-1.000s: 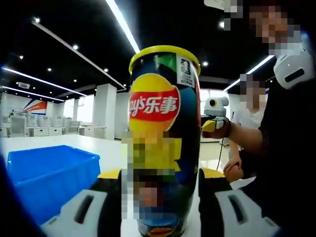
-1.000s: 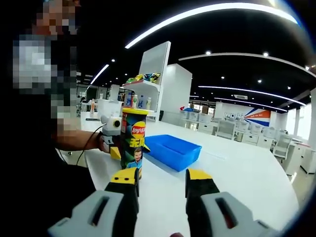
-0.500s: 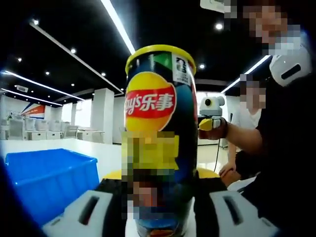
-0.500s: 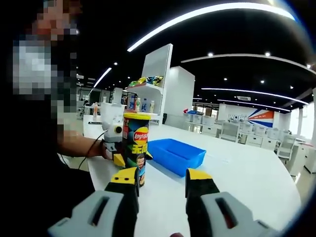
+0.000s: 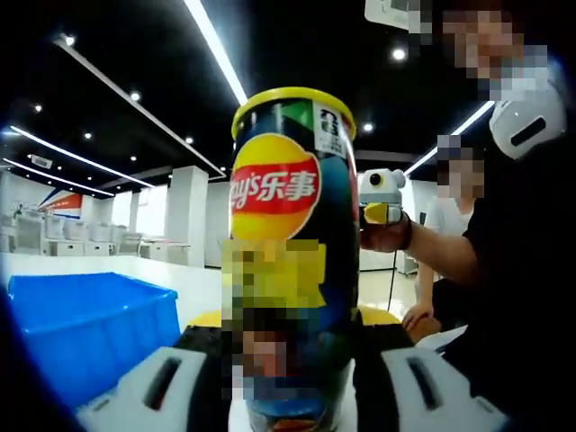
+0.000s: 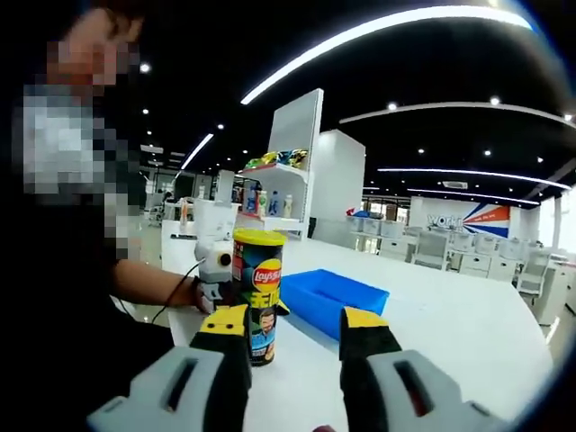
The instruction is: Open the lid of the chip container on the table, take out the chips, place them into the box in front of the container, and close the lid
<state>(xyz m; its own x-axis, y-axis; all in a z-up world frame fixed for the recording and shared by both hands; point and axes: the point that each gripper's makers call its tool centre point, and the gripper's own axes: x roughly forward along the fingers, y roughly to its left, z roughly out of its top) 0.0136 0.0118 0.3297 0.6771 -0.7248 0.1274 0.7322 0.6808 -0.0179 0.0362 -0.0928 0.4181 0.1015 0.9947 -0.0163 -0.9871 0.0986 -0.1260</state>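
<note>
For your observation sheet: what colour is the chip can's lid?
Yellow; the lid shows best in the left gripper view.

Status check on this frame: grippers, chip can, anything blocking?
Left hand-held gripper shut on chip can, upright, yellow lid on. Right hand-held gripper open, short of can. Blue box beside can, nothing blocking.

Left claw (image 5: 288, 337) is clamped tight around what it holds — right claw (image 6: 295, 328) hovers apart, jaws spread.
</note>
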